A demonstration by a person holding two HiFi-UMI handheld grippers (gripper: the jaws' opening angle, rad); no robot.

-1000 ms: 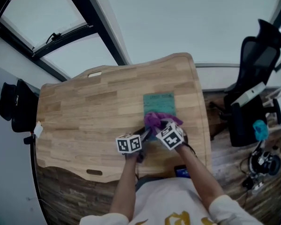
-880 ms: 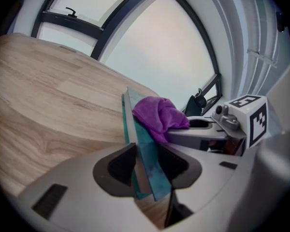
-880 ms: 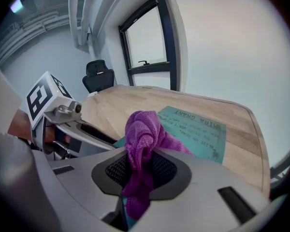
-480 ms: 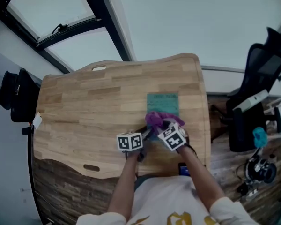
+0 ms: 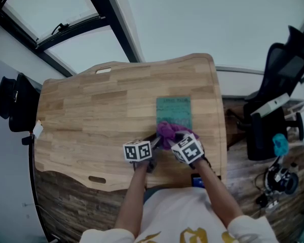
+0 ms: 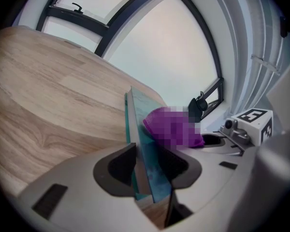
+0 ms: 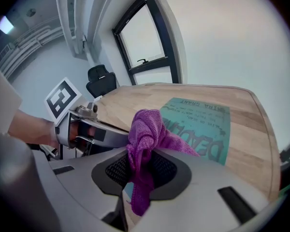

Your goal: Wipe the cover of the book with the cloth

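Wood table (image 5: 91,115) fills mid frame in head view. Teal book (image 5: 174,108) lies center-right w/ purple cloth (image 5: 166,130) bunched on its near end. Left gripper (image 5: 153,143) & right gripper (image 5: 173,142) meet there, lower center. Office chair (image 5: 276,80) far right, black bag (image 5: 10,108) at left edge, both off the table. Left gripper view: jaws clamped on the book's edge, cloth right behind covers part of it. Right gripper view: jaws pinched on the cloth, which hides the cover's near end; rest of the cover shows center-right.
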